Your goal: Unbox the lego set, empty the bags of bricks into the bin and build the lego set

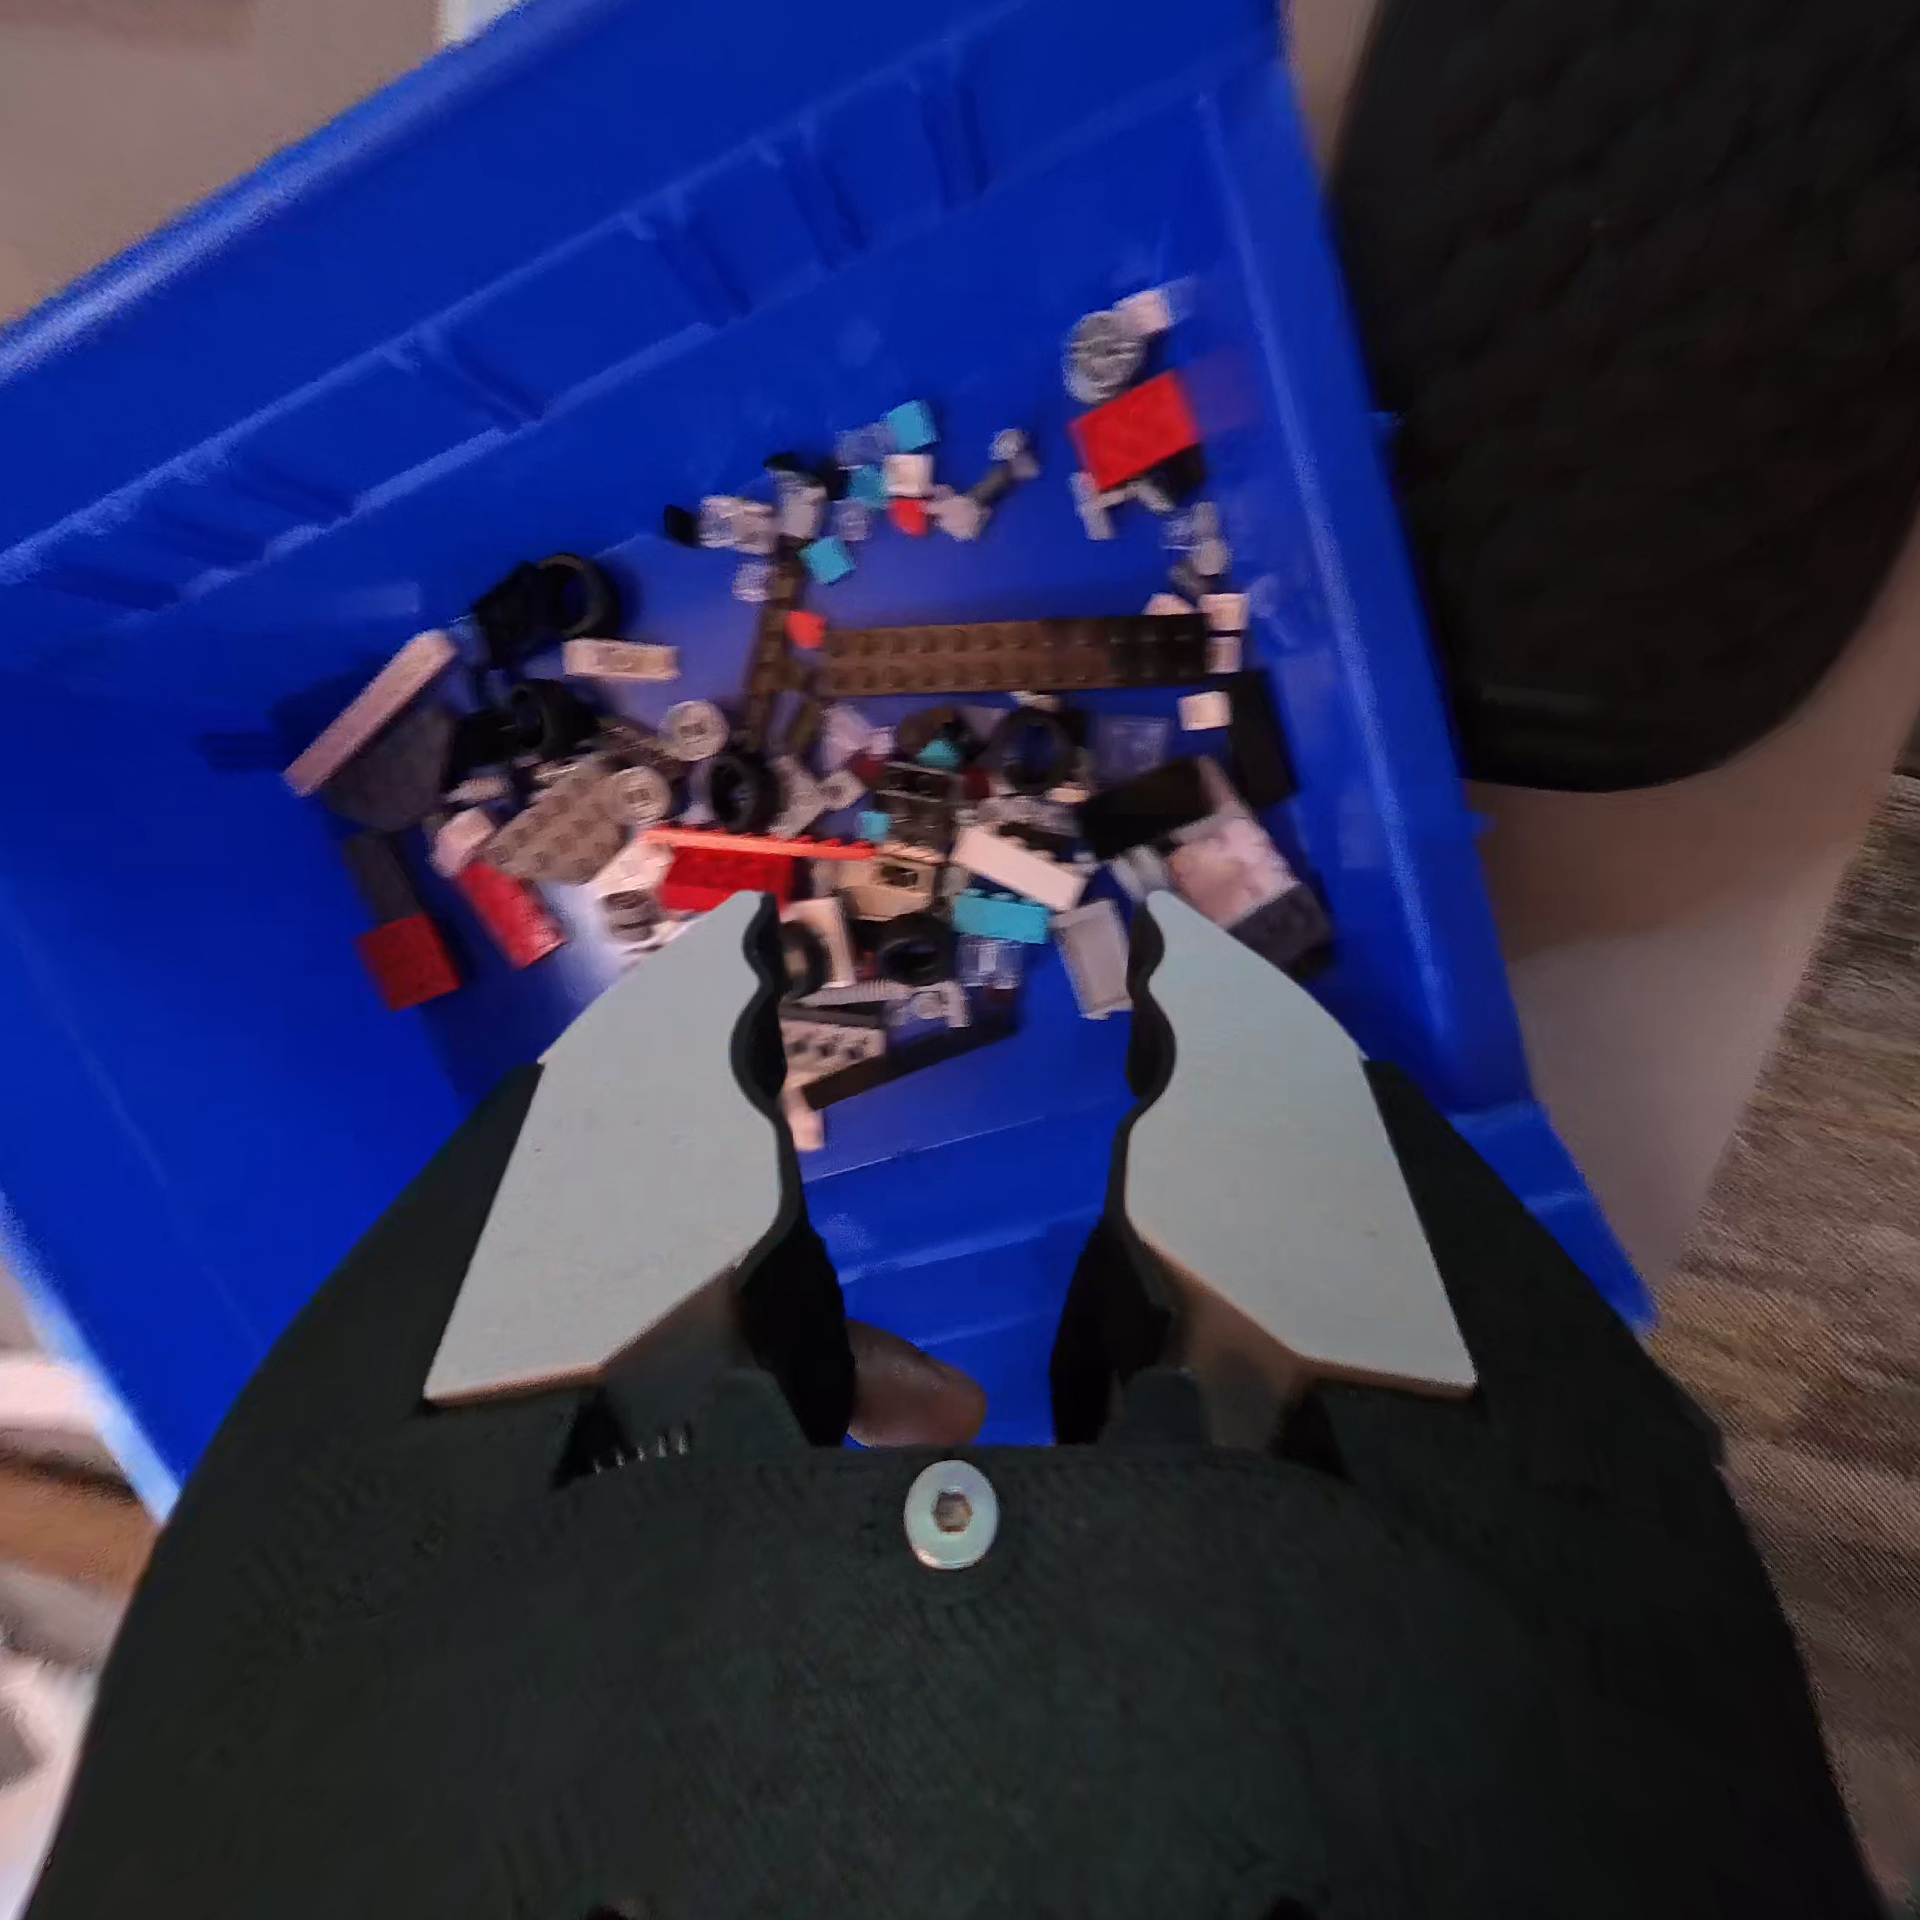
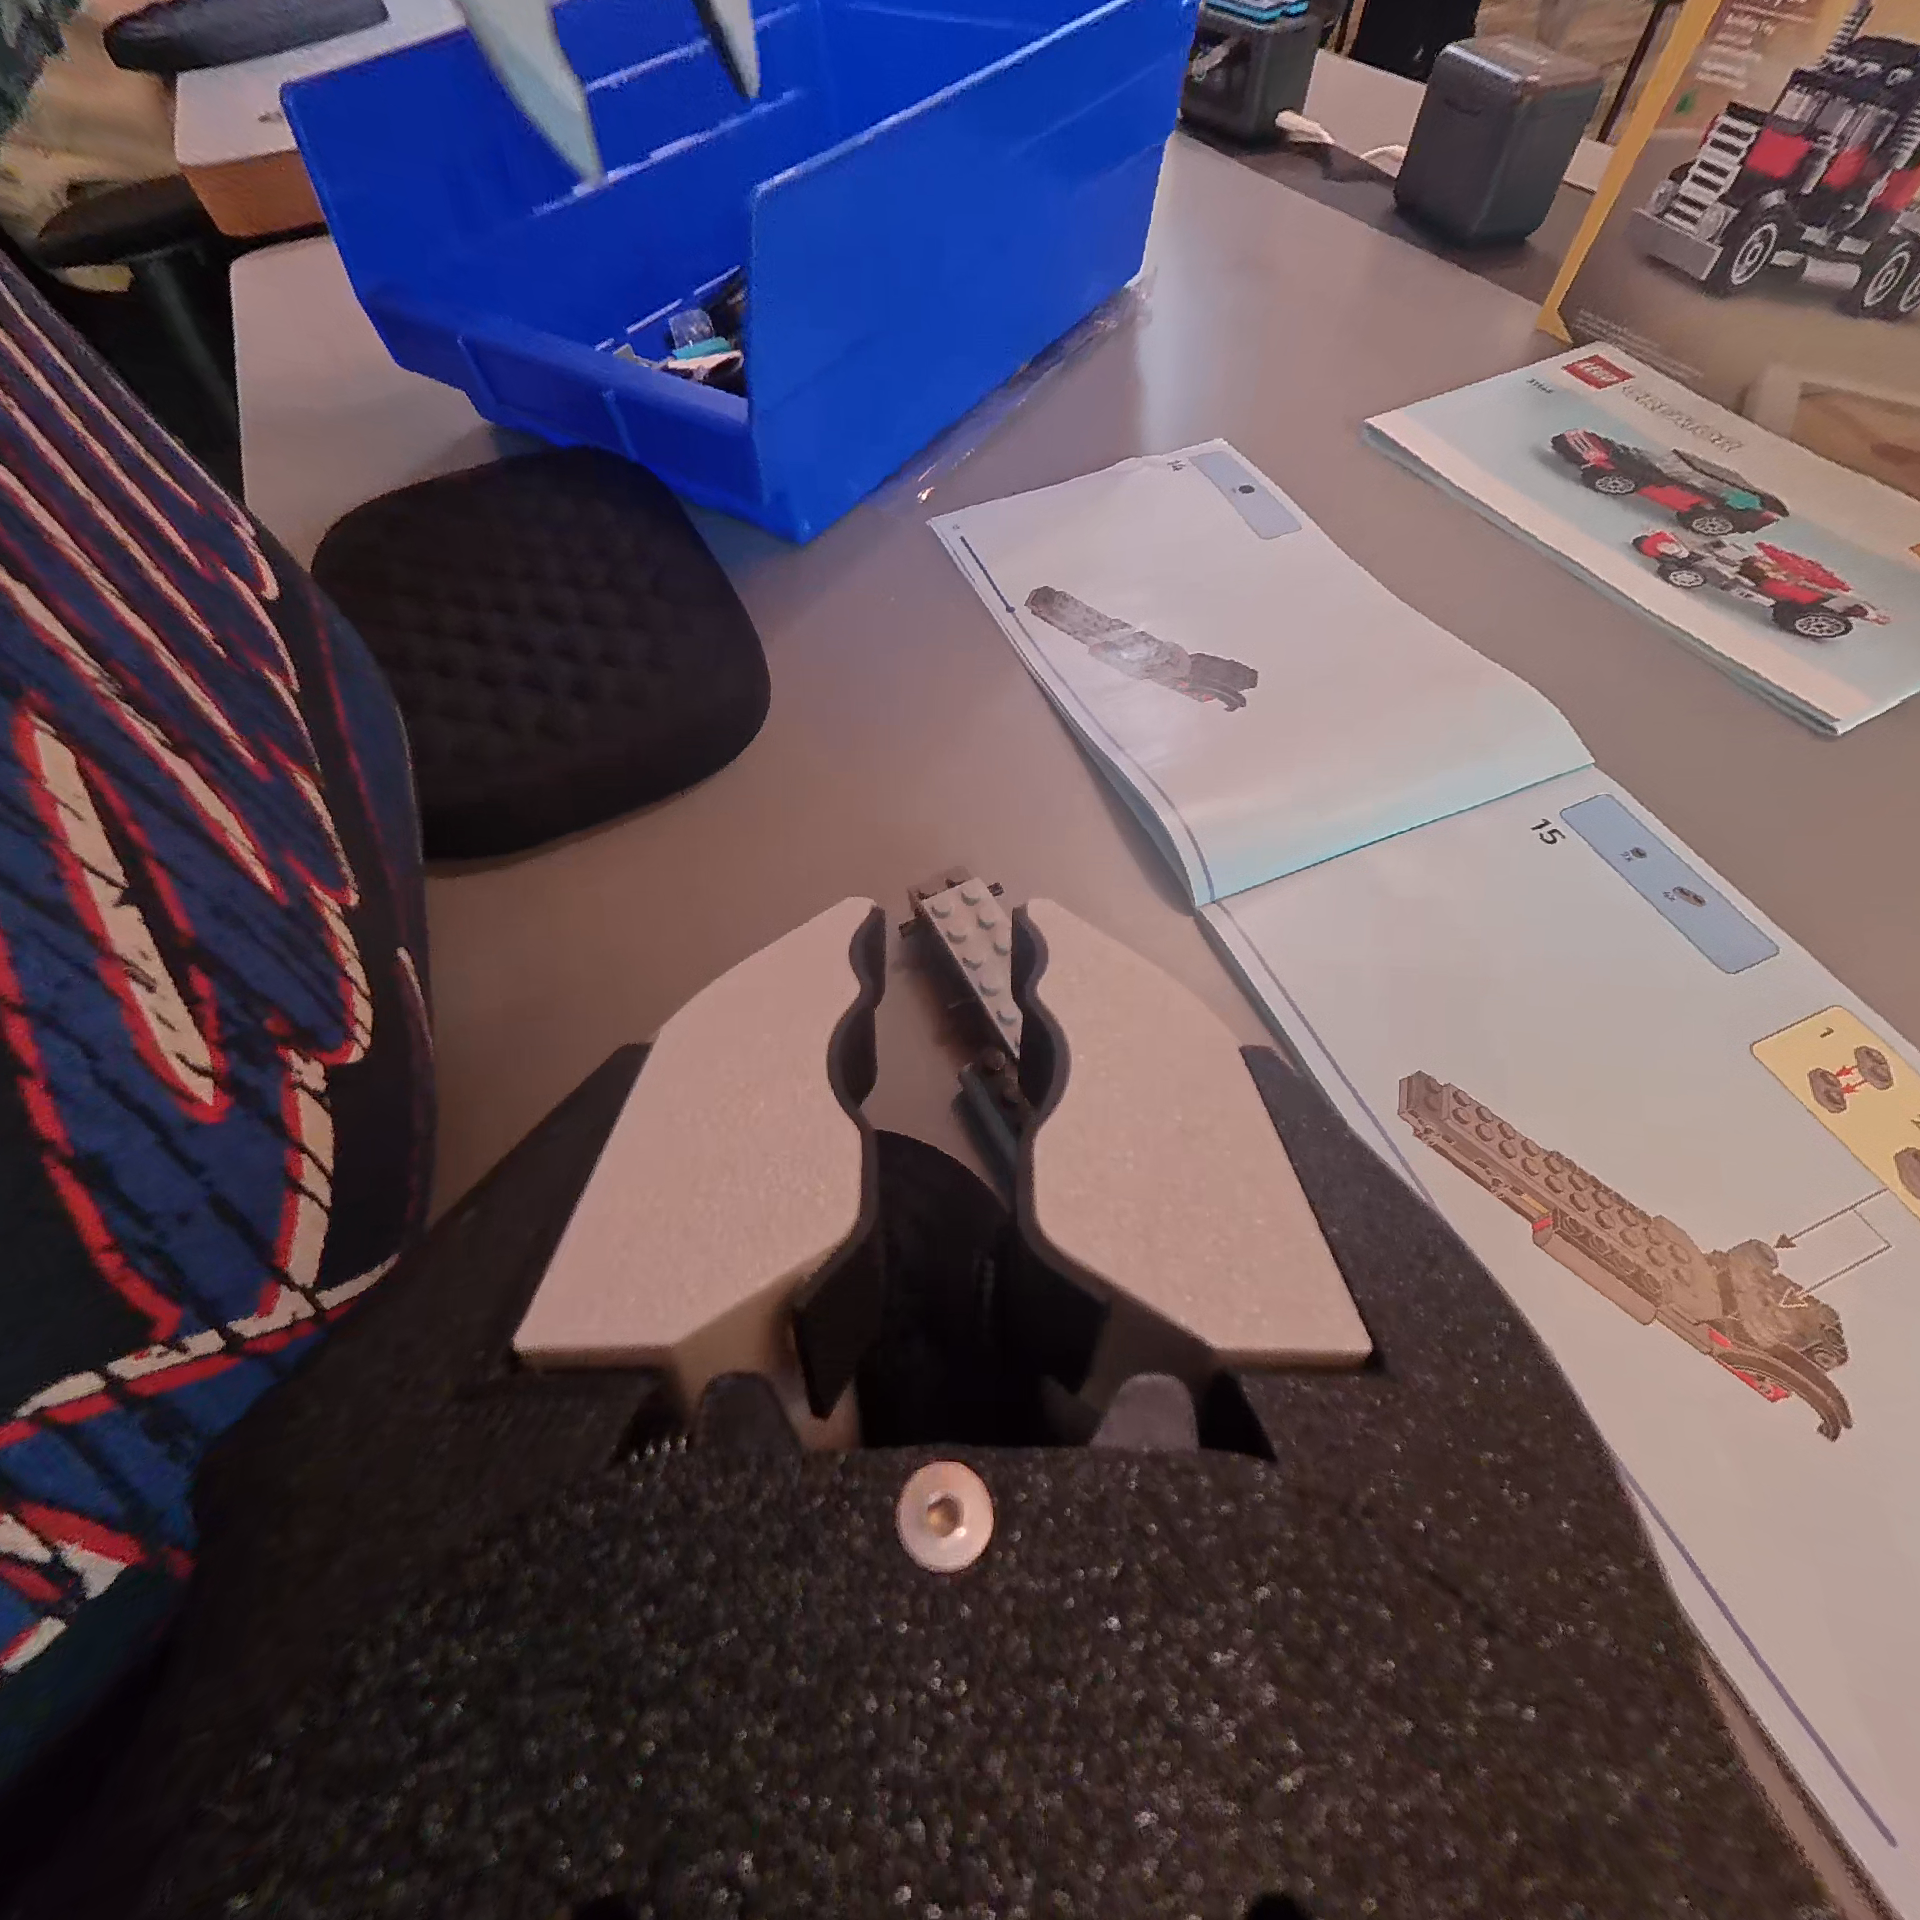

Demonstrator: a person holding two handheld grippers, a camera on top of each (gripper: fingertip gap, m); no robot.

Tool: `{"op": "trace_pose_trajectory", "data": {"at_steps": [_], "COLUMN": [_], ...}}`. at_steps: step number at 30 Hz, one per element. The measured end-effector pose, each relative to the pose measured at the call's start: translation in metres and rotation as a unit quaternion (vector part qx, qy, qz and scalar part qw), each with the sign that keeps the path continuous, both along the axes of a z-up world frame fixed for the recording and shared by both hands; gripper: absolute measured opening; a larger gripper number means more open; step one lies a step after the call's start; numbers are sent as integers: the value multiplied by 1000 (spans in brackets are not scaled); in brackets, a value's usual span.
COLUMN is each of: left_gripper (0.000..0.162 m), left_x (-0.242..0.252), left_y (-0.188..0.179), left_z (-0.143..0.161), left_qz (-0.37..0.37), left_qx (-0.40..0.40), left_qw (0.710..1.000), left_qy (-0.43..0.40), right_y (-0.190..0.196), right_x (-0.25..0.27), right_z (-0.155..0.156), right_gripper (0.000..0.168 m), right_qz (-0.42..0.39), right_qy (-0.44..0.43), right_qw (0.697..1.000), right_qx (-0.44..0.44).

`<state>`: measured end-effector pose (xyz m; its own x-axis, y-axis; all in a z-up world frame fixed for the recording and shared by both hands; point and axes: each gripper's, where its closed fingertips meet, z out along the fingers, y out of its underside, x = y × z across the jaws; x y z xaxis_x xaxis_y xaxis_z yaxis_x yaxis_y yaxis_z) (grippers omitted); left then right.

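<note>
In the left wrist view, the left gripper (image 1: 951, 940) hangs wide open and empty over the blue bin (image 1: 312, 499), whose floor holds a loose heap of bricks (image 1: 831, 769); these look light, hard and smooth, likely to skid, so each is best pinched across its flat sides. In the right wrist view, the right gripper (image 2: 948, 940) stands narrowly parted around a slim grey assembly (image 2: 971, 961) near the open manual (image 2: 1558, 1039); whether it is actually clamped cannot be told, and the long joints would probably snap apart if bent.

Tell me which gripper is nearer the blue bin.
Left. The left gripper hangs open over the blue bin above the bricks; the right gripper is off on the table beside it.
</note>
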<state>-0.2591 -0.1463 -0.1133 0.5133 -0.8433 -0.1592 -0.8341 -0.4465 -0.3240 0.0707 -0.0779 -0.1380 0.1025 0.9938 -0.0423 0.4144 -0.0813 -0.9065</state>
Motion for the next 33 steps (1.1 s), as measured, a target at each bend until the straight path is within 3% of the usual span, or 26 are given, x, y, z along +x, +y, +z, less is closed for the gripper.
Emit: {"op": "trace_pose_trajectory", "data": {"at_steps": [1,6,13,16,19,22,24,27,30,33], "left_gripper": [63,60,60,61,61,68,78,91,71,54], "left_x": [-9,-37,-31,-35,-63,-88,-92,-65,-42,-45], "left_y": [10,40,37,33,28,-4,-31,-48,-38,-41], "left_z": [3,19,1,5,32,50,35,-5,-10,-13], "left_qz": [25,127,91,126,296,488,568,601,585,573], "left_qx": [31,118,52,50,130,201,197,132,102,78], "left_qw": [999,985,994,990,945,849,798,778,776,801], "left_qy": [17,6,15,38,43,-13,-49,-127,-213,-156], "right_y": [-1,-3,0,-1,-1,0,-1,-3,-5,-6], "right_x": [0,-1,0,0,1,1,1,1,3,6], "right_z": [-1,-4,-2,0,2,2,2,4,10,19], "right_gripper": [23,23,24,24,24,23,23,23,23,21], "right_qz": [3,9,2,0,-3,-4,0,8,14,10], "right_qy": [-6,-17,-7,-2,2,4,4,13,35,63], "right_qw": [1000,1000,1000,1000,1000,1000,1000,1000,999,998], "right_qx": [4,11,-1,8,15,15,13,10,13,28]}}
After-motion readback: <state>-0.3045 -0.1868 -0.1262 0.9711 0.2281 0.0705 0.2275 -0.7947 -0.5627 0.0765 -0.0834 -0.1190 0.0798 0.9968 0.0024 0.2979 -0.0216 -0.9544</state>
